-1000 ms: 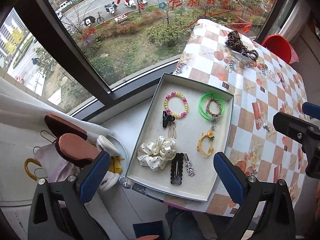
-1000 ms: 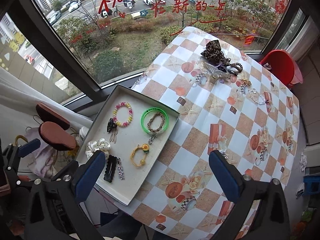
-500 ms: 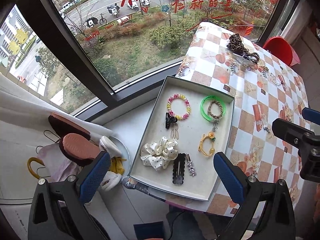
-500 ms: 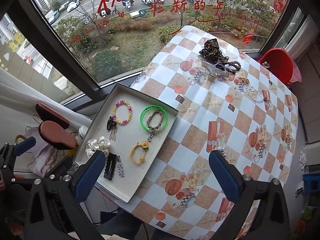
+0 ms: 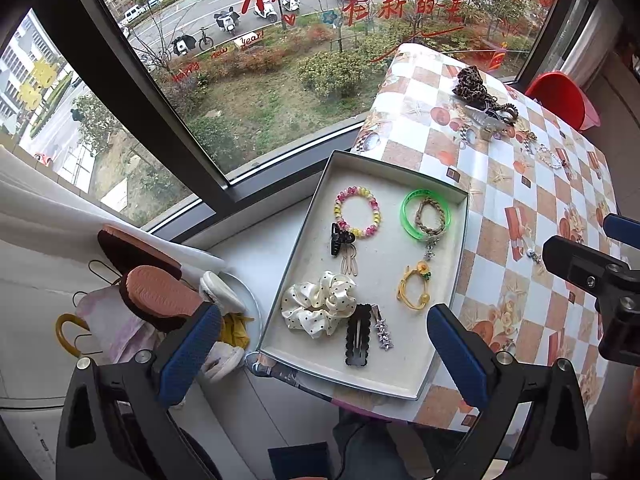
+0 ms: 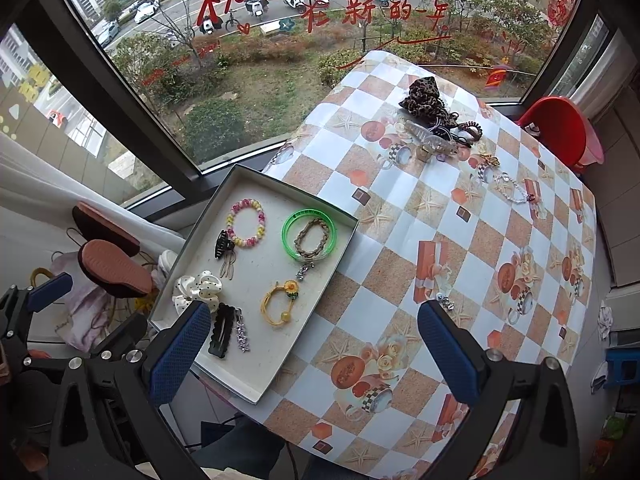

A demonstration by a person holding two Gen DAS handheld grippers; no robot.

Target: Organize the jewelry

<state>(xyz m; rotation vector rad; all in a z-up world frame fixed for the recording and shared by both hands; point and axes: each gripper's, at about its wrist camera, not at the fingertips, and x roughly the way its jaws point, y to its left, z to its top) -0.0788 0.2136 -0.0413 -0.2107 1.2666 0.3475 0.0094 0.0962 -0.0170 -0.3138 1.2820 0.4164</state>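
Note:
A grey tray (image 5: 460, 236) (image 6: 256, 390) at the table's left edge holds a beaded bracelet (image 5: 358, 212), a green bangle (image 5: 408, 216) around a braided band, a black claw clip (image 5: 340, 238), a yellow tie (image 5: 414, 292), a polka-dot scrunchie (image 5: 316, 306) and a black snap clip (image 5: 357, 335). Loose jewelry lies at the table's far end: a leopard scrunchie (image 6: 424, 98), a clear clip (image 6: 430, 142) and a bead chain (image 6: 510, 188). A small charm (image 6: 445, 300) lies mid-table. My left gripper (image 5: 324, 350) hangs open above the tray's near end. My right gripper (image 6: 314, 344) is open above the tray's right rim.
The table wears a checked cloth (image 6: 460, 216) and stands against a large window (image 5: 240, 80). Left of the tray, below table level, are brown slippers (image 5: 156, 292) and a bag. A red plastic chair (image 6: 560, 128) stands at the far right corner.
Both grippers have drifted slightly, so the tray and table sit a little lower and further right in the left view. Nothing on the table has moved.

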